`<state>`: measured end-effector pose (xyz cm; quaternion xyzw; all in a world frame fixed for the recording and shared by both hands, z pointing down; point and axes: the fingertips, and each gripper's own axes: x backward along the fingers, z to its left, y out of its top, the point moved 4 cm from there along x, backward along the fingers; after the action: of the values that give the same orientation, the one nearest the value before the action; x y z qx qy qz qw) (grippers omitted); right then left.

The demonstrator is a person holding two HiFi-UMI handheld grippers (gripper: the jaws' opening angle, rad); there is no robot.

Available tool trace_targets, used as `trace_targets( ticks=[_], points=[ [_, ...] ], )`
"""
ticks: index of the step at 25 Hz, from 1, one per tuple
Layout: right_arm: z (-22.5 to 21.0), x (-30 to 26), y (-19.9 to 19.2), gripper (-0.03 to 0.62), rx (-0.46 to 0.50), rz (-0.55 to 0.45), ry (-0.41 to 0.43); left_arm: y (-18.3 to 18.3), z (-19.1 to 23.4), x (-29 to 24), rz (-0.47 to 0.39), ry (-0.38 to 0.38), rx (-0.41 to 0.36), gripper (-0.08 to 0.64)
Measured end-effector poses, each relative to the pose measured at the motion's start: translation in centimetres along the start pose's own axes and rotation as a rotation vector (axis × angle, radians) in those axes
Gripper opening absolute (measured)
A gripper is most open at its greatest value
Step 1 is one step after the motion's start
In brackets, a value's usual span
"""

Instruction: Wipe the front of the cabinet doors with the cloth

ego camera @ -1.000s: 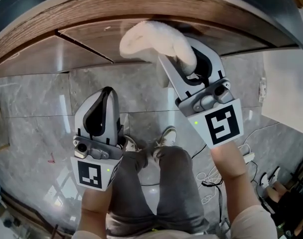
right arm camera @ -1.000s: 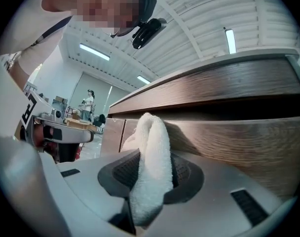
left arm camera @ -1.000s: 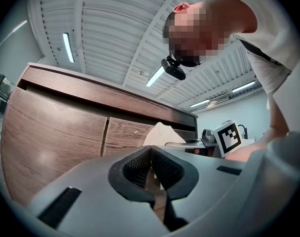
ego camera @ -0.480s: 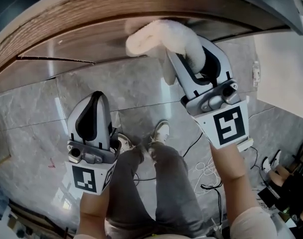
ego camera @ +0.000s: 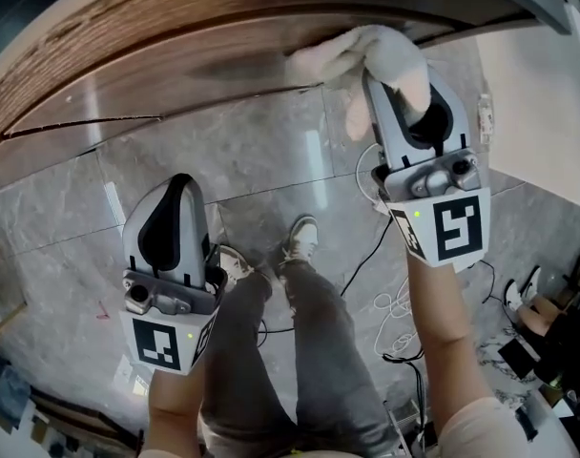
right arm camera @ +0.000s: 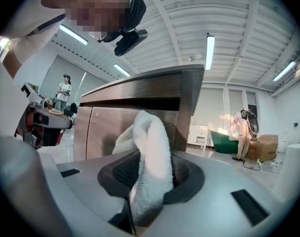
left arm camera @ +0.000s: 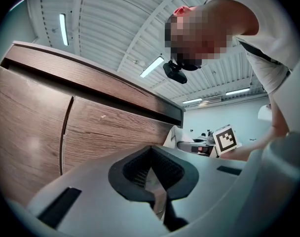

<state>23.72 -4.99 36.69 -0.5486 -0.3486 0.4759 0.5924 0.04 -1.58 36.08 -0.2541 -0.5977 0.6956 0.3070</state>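
Right gripper: jaws clamped on a white fluffy terry cloth. It bunches up out of the jaw throat and folds over forward.

The cloth is pressed on the front of the brown wood-grain cabinet doors, upper right of the head view, at the cabinet's right end. In the right gripper view the cloth sits centre frame, with the door face right behind it and the cabinet's dark end edge just to its right.

Left gripper: jaws pressed together, nothing between them. In the head view it's at lower left, over the floor and well apart from the doors. Its own view looks up along the door fronts, with the thin dark seam between two doors running vertically at left of frame.

The black-and-white square marker cube on the right gripper is at mid right of the head view.

Below both grippers there's a grey marble-look tiled floor. The person's grey trousers and light shoes are at lower centre. White cables lie loose on the floor to the right of the legs.
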Motion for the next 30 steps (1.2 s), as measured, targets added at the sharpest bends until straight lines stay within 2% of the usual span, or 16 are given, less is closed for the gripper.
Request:
trace_targets(
  ticks=[5,10,15,20,24,26,30],
  points=[
    [-2.3,1.6,-0.8,0.127,-0.022,0.011,-0.059,-0.6,-1.2,-0.4,0.019,-0.01,0.011,0.018],
    [0.7,3.4,-0.2,0.126,-0.08,-0.009,-0.036,-1.1,-1.0,0.6,0.03,0.013,0.016,0.018],
    [7.7,3.4,0.8,0.126,-0.147,-0.004,0.081,-1.2,0.3,3.8,0.058,0.034,0.016,0.018],
    [16.7,-0.7,0.4,0.126,-0.161,-0.02,0.279,-1.6,3.6,7.8,0.072,0.101,0.019,0.018],
    [23.3,-5.4,-0.8,0.126,-0.168,-0.052,0.403,-3.7,5.9,11.2,0.094,0.105,0.02,0.018],
    [25.6,-7.9,-1.9,0.126,-0.158,-0.062,0.44,-4.7,7.4,12.7,0.082,0.128,0.016,0.018],
    [27.5,-11.9,-3.8,0.126,-0.217,-0.064,0.459,-6.7,9.1,14.5,0.058,0.159,0.019,0.018]
  ],
)
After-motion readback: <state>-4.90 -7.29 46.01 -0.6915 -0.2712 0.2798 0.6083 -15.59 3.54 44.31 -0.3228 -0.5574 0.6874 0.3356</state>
